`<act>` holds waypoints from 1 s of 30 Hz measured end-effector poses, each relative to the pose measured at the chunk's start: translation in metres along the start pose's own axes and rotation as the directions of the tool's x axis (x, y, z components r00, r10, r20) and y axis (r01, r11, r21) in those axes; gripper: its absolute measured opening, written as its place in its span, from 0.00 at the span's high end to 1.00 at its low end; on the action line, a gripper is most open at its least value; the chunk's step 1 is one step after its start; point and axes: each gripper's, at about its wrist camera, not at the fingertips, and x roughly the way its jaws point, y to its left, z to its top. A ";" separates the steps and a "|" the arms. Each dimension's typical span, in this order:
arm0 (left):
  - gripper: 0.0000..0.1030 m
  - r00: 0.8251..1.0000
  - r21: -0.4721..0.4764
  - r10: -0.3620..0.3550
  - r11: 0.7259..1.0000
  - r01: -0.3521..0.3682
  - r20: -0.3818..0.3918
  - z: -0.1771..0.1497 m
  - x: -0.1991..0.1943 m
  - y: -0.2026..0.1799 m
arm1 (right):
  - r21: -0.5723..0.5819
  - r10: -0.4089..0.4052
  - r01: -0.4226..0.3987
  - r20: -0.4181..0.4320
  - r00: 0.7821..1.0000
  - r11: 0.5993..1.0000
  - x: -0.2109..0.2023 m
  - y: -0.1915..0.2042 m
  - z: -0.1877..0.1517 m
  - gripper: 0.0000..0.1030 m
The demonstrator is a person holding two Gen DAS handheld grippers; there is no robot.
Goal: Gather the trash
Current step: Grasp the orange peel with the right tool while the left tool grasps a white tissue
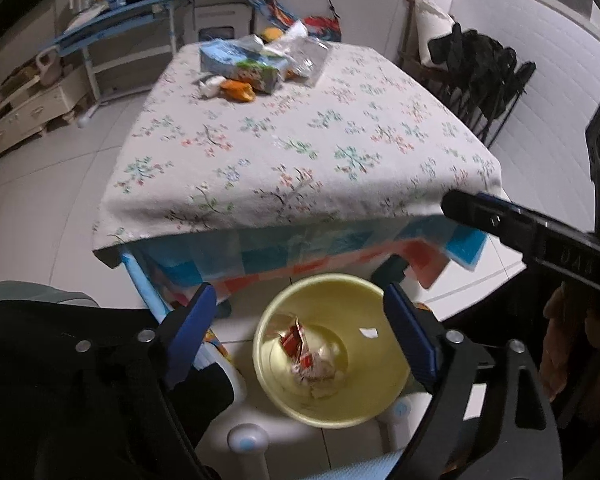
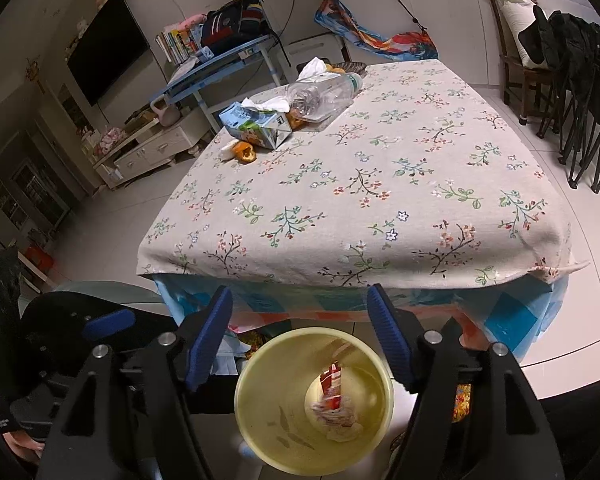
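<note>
Left gripper (image 1: 296,336) open and empty above the yellow trash bin (image 1: 332,292), red wrapper (image 1: 296,340) lying in the bin near the flowered table (image 1: 300,152), right gripper (image 2: 300,336) open, more trash (image 2: 256,120) on the table's far left.

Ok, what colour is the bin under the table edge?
Pale yellow bin, with red-and-white wrapper trash inside; the right wrist view shows it best.

Counter (image 2: 380,184): matt woven cloth, floral print, slightly coarse. Yellow bin (image 2: 260,444): smooth plastic, dull sheen inside. Wrapper in bin (image 1: 296,340): crinkled, glossy foil-like film. Bottle (image 2: 324,94), upper centre: clear, shiny plastic. Tissue box (image 2: 256,124): printed card. Floor (image 2: 112,216): glossy tile.
</note>
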 end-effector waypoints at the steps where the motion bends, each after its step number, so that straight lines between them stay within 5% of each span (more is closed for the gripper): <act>1: 0.18 1.000 -0.009 0.005 1.000 -0.005 0.010 0.002 -0.001 0.002 | 0.000 0.001 -0.001 0.002 1.000 1.000 0.000 0.000 0.000 0.34; 11: 0.12 0.975 -0.167 0.153 0.978 -0.126 0.162 0.048 -0.027 0.054 | -0.045 0.029 -0.028 0.020 0.999 0.999 0.006 0.015 0.011 0.34; 24: 0.12 0.963 -0.308 0.194 0.943 -0.130 0.188 0.110 -0.009 0.109 | -0.168 0.100 -0.100 -0.012 0.995 0.981 0.060 0.060 0.058 0.40; 30: 0.11 0.972 -0.386 0.176 0.917 -0.105 0.154 0.107 0.005 0.124 | -0.189 0.104 -0.113 -0.057 0.993 0.975 0.111 0.070 0.085 0.43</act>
